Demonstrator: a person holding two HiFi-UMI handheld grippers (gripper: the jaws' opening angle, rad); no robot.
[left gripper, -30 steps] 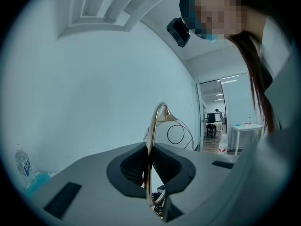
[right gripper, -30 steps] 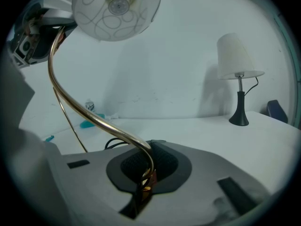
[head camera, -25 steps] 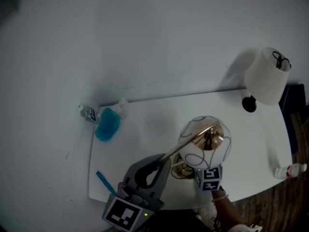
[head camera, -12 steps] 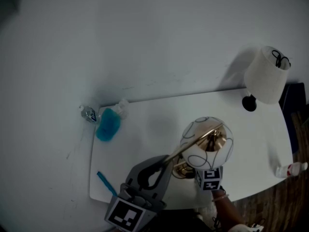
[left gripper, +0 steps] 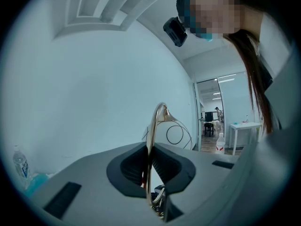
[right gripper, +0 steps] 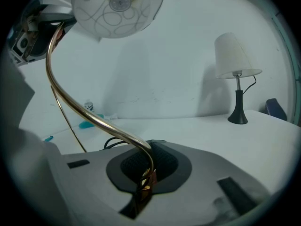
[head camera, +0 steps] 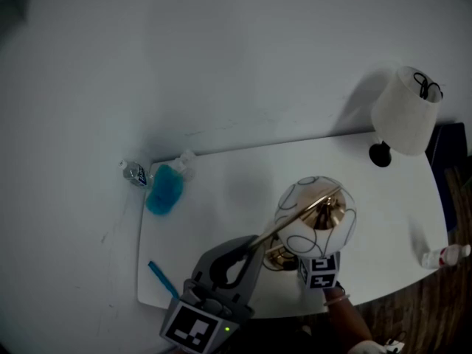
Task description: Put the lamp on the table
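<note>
The lamp has a white globe shade (head camera: 316,216) with thin circle lines and a curved gold arm (head camera: 291,220). It stands upright over the front of the white table (head camera: 221,198). My left gripper (head camera: 247,248) is shut on the gold arm (left gripper: 151,140), which runs between its dark pads (left gripper: 129,166). My right gripper (right gripper: 143,173) is shut on the arm's lower end (right gripper: 141,149), near the lamp's foot. In the head view only its marker cube (head camera: 318,271) shows under the shade. The shade (right gripper: 117,6) hangs above the right gripper. I cannot tell whether the foot touches the table.
A second lamp with a white cone shade (head camera: 402,120) and black foot (head camera: 380,155) stands at the table's back right corner. A blue bottle (head camera: 164,189) and a small clear bottle (head camera: 135,174) lie at the back left, a blue pen (head camera: 161,279) front left, a white bottle (head camera: 442,257) far right.
The lamp and both grippers have shifted slightly to the right over the table, then held still. Both grips are unchanged.
</note>
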